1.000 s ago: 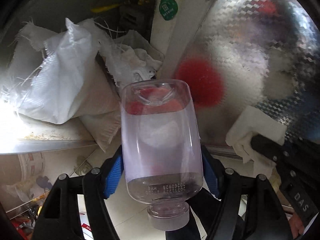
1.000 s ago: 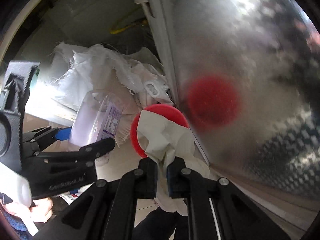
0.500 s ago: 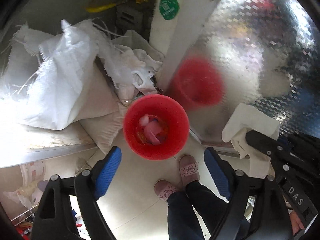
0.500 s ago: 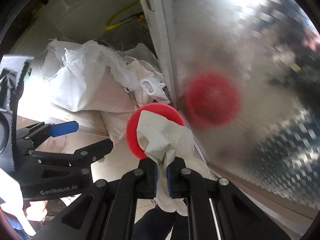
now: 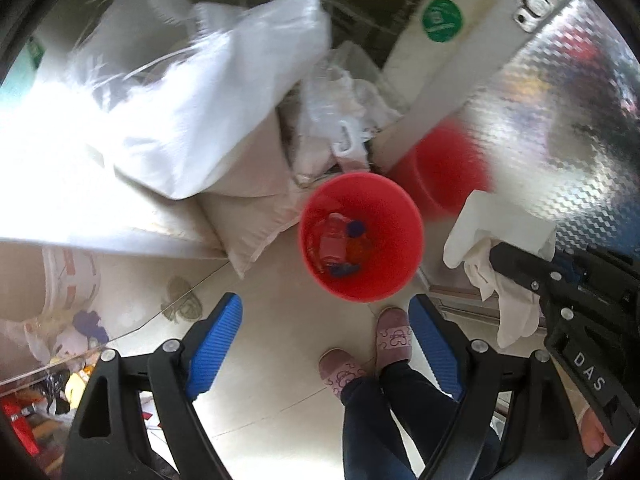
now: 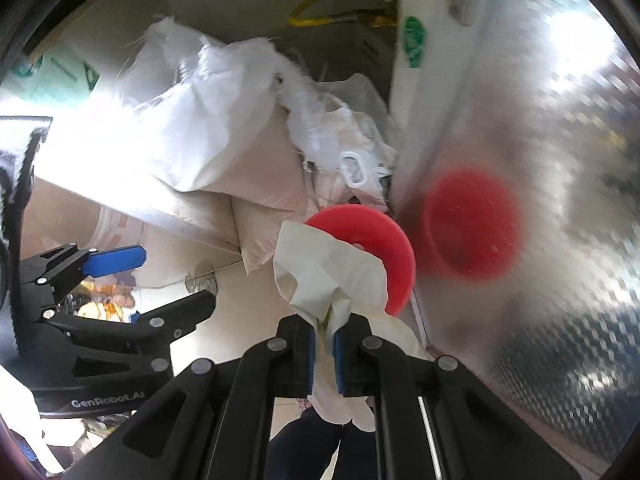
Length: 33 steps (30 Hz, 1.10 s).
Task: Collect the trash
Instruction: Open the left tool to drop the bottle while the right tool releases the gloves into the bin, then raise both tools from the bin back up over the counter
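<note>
Above the round red plastic bin [image 5: 362, 236] on the floor, the left gripper [image 5: 326, 344] hangs released and empty. Beside it the right gripper [image 6: 323, 350] stays clenched on a crumpled white paper tissue [image 6: 332, 276], which looks featherlight, soft and easily torn, so pinching its bunched middle seems surest.

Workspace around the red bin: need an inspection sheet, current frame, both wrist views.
Surface: pale tiled floor; the person's slippered feet stand on it.
Job's things: red bin upright on the floor, already holding a few items, one looks like a clear bottle; crumpled white tissue not yet dropped.
Clutter: white woven sacks piled behind the bin; mixed litter at lower left, too blurred to name.
Grippers: left gripper open and empty above the floor near the bin; right gripper shut on the tissue, beside the bin.
Cables: a yellow hose or cable in the background, cannot tell which.
Surroundings: patterned metal panel to the right, reflecting the bin.
</note>
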Each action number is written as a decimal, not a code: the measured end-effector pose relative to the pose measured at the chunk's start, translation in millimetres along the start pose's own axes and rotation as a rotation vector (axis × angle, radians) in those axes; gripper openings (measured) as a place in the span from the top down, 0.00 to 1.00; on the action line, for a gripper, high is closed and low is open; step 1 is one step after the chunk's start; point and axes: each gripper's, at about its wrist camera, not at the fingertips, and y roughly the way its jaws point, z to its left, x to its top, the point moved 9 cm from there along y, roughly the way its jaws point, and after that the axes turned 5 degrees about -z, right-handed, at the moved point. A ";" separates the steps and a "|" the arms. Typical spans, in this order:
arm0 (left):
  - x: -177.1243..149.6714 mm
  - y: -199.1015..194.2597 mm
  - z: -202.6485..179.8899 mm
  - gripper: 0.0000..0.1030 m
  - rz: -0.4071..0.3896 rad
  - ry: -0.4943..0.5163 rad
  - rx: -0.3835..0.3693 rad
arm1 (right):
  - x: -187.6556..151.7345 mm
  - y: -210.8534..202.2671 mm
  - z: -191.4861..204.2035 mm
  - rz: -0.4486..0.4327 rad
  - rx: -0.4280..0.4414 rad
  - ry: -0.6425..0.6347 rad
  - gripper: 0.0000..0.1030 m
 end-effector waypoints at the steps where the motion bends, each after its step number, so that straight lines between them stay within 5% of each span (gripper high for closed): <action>1: -1.3 -1.4 3.4 0.19 -0.001 -0.006 0.004 | 0.8 1.1 2.4 -0.001 0.001 -0.014 0.93; 7: -6.1 -4.7 15.1 0.19 -0.006 -0.049 0.019 | 5.5 5.9 10.1 -0.008 -0.017 -0.059 0.93; 16: -13.5 -12.8 10.3 0.19 -0.011 -0.052 0.042 | 6.4 4.1 6.3 -0.009 -0.059 -0.095 0.59; 21: -15.5 -28.9 8.8 0.19 -0.022 -0.065 0.057 | 5.8 -8.1 6.3 -0.004 -0.058 -0.102 0.53; 33: -8.5 -158.7 -2.7 0.19 -0.122 -0.117 0.079 | 26.5 -125.0 33.0 -0.077 -0.045 -0.131 0.52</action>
